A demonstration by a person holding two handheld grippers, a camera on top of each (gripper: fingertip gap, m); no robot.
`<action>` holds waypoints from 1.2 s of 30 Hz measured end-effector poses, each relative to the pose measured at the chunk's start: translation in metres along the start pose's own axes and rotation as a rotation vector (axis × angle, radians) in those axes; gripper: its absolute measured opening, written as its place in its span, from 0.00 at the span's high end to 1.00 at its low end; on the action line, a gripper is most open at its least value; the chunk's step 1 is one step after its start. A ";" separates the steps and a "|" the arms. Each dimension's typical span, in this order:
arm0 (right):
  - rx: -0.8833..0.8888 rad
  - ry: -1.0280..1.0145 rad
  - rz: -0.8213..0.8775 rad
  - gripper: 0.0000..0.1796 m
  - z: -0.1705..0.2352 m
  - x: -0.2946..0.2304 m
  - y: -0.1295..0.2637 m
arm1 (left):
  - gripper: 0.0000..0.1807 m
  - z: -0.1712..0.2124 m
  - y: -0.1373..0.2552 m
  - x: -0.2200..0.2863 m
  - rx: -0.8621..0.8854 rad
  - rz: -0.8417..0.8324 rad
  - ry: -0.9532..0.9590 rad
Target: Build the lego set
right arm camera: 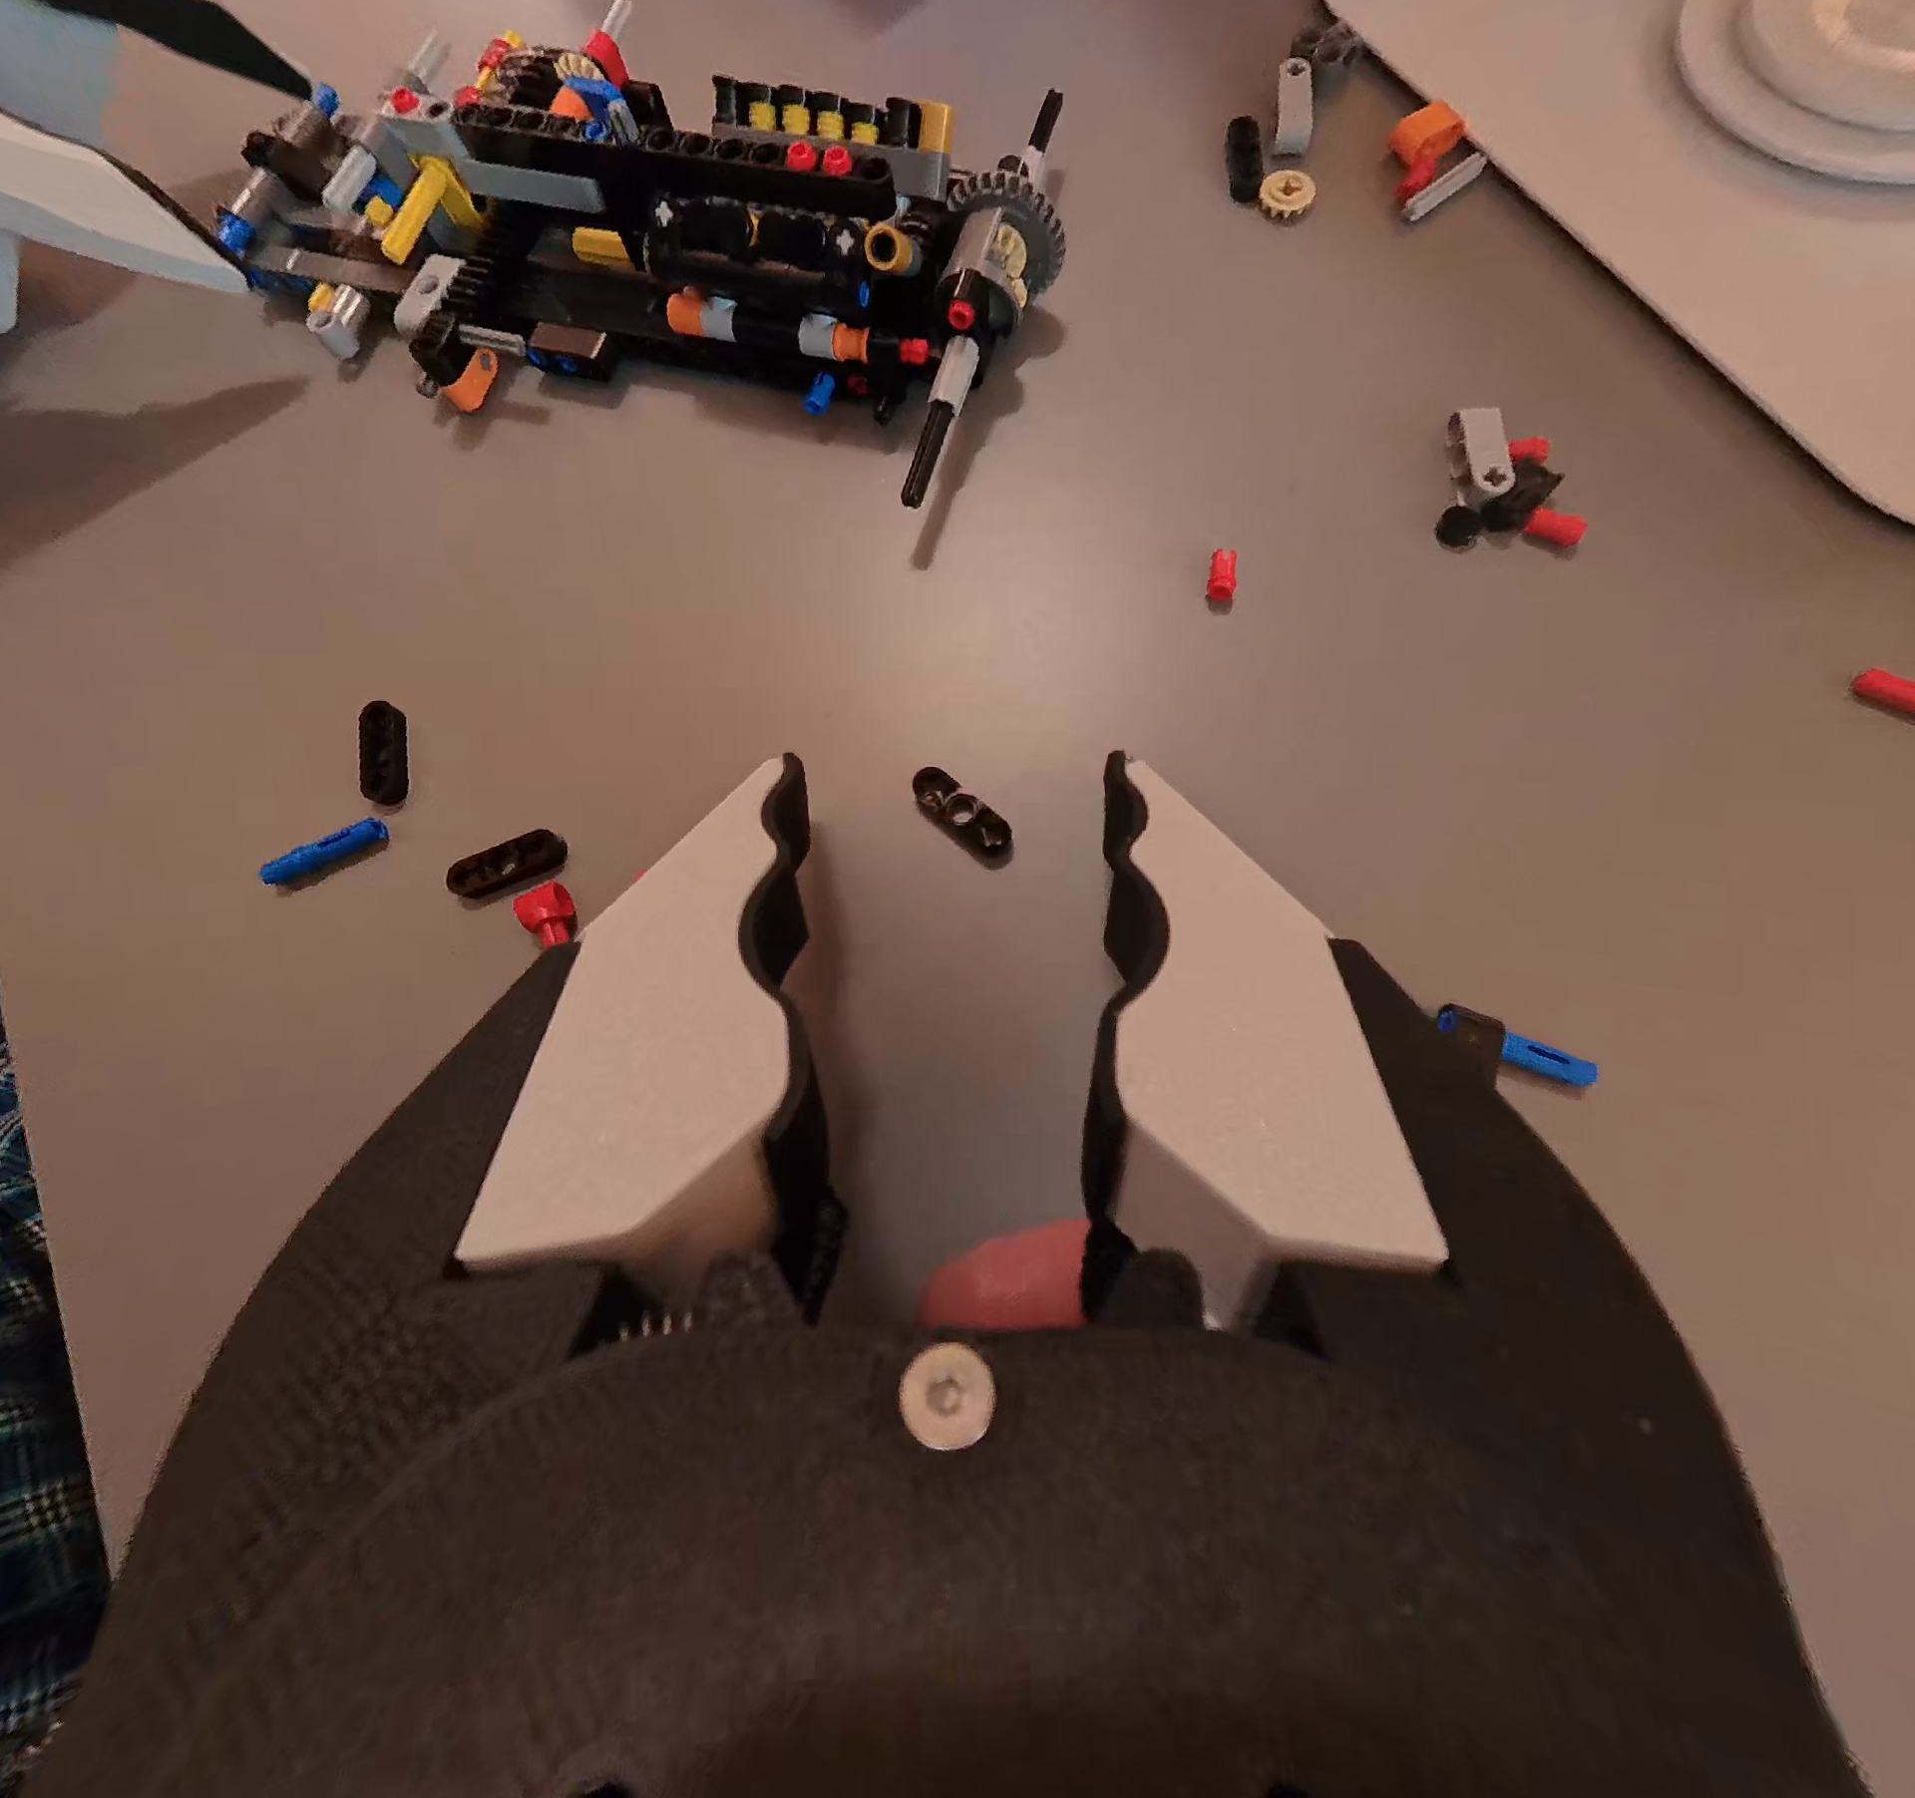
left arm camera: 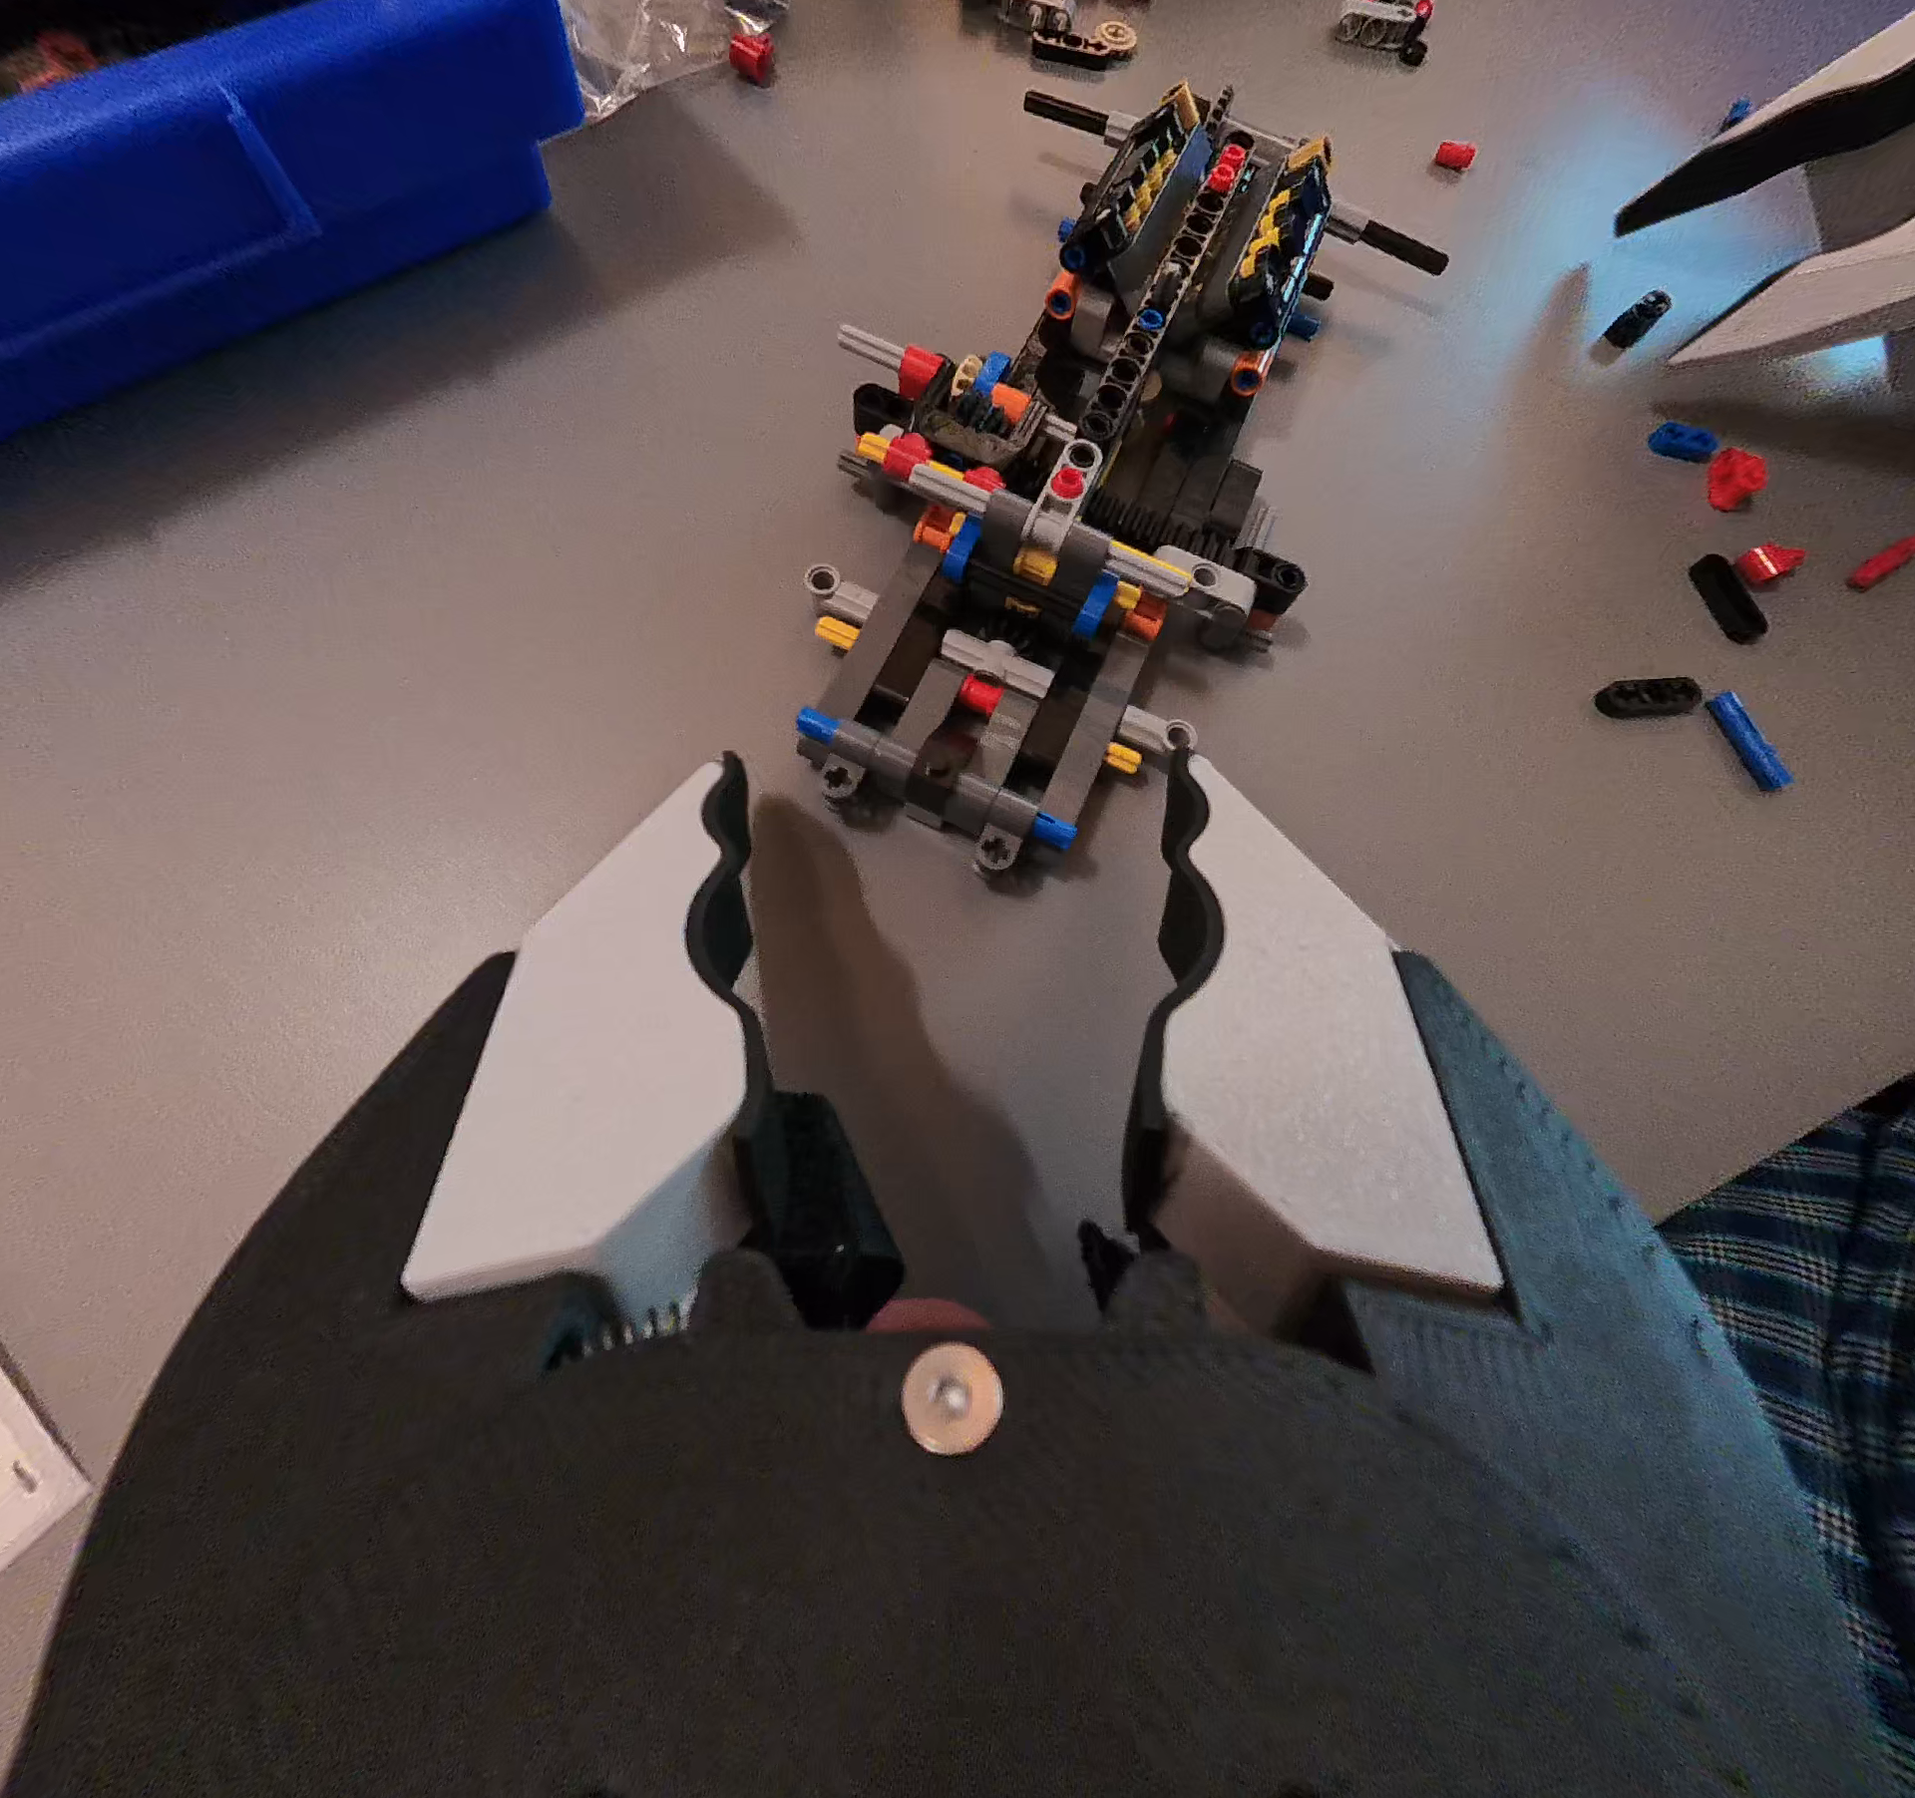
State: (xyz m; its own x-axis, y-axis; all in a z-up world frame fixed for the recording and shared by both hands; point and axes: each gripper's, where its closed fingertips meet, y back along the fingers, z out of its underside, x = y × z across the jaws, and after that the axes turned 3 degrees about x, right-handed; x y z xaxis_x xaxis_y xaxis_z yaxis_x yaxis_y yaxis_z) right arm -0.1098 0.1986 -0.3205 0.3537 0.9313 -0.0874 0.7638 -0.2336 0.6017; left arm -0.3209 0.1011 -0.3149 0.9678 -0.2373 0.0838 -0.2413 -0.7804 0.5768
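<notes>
The left gripper [left arm camera: 959, 764] has its fingers spread and holds nothing. Just ahead of the fingertips, the near end of the lego chassis [left arm camera: 1078, 464] lies on the grey tabletop [left arm camera: 415, 712]; in the right wrist view the tips reach around that end. The right gripper [right arm camera: 953, 759] also has its fingers spread, empty, low over the tabletop. A short black beam [right arm camera: 962, 814] lies between its fingertips. Left of these fingers lie a blue pin [right arm camera: 323, 851] and a red pin [right arm camera: 546, 912]. A blue bin [left arm camera: 259, 142] stands far left of the left fingers.
</notes>
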 end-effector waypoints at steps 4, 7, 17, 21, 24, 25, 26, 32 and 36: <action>-0.006 -0.022 -0.004 0.69 0.001 0.002 -0.001 | 0.53 0.002 -0.001 -0.001 -0.025 0.034 0.007; -0.014 -0.030 -0.003 0.69 0.002 0.003 -0.002 | 0.48 0.005 -0.004 -0.002 -0.060 0.064 -0.002; -0.027 -0.005 0.032 0.70 0.003 0.005 -0.004 | 0.52 0.007 -0.005 0.000 -0.073 0.067 -0.019; -0.029 0.006 0.041 0.70 0.003 0.005 -0.004 | 0.53 0.007 -0.005 -0.001 -0.071 0.065 -0.014; -0.030 0.010 0.042 0.70 0.004 0.005 -0.004 | 0.53 0.008 -0.005 -0.001 -0.074 0.059 -0.022; -0.030 0.009 0.041 0.70 0.004 0.005 -0.004 | 0.53 0.008 -0.005 -0.001 -0.075 0.056 -0.026; -0.029 0.009 0.040 0.70 0.004 0.005 -0.004 | 0.53 0.008 -0.005 -0.001 -0.077 0.053 -0.030; -0.029 0.006 0.034 0.70 0.004 0.004 -0.004 | 0.53 0.008 -0.006 -0.001 -0.078 0.050 -0.033; -0.028 0.004 0.032 0.69 0.004 0.004 -0.004 | 0.53 0.008 -0.006 -0.001 -0.077 0.049 -0.031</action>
State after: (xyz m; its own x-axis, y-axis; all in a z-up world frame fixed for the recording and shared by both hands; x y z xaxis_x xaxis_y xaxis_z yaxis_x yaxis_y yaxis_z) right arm -0.1096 0.2026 -0.3262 0.3751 0.9247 -0.0644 0.7366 -0.2552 0.6263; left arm -0.3214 0.1011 -0.3249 0.9520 -0.2931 0.0886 -0.2809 -0.7210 0.6334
